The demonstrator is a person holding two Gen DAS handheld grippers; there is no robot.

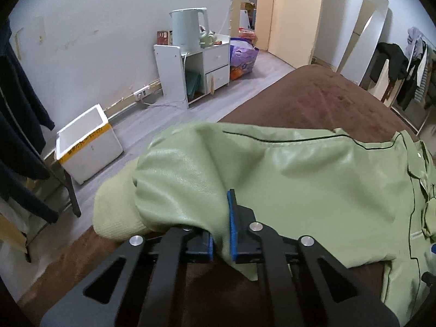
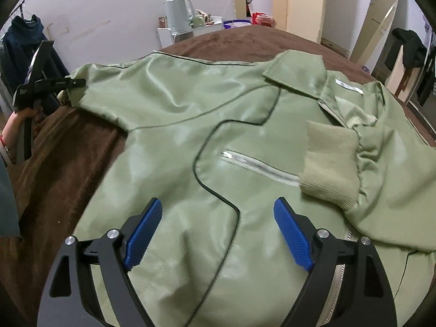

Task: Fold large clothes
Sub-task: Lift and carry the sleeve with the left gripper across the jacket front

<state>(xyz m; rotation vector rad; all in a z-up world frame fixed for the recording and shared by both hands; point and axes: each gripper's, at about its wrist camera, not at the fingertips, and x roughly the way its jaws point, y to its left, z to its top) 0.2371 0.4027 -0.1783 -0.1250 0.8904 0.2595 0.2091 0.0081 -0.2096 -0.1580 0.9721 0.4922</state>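
A light green jacket (image 2: 174, 125) with black piping lies spread front-up on a brown blanket (image 2: 68, 163). Its right sleeve is folded across the chest, with the ribbed cuff (image 2: 329, 163) beside the silver pocket zip (image 2: 256, 166). My left gripper (image 1: 221, 234) is shut on the left sleeve (image 1: 190, 163) near its ribbed cuff (image 1: 117, 212); it also shows in the right wrist view (image 2: 79, 83) at the sleeve end. My right gripper (image 2: 218, 229) is open and empty, just above the jacket's lower front.
The brown blanket (image 1: 327, 98) covers a bed. On the grey floor stand a white foam box (image 1: 87, 144) and a white cabinet (image 1: 196, 62) with a kettle (image 1: 190, 27). Dark clothes hang at the left (image 1: 19, 109) and on a rack at the right (image 1: 403, 65).
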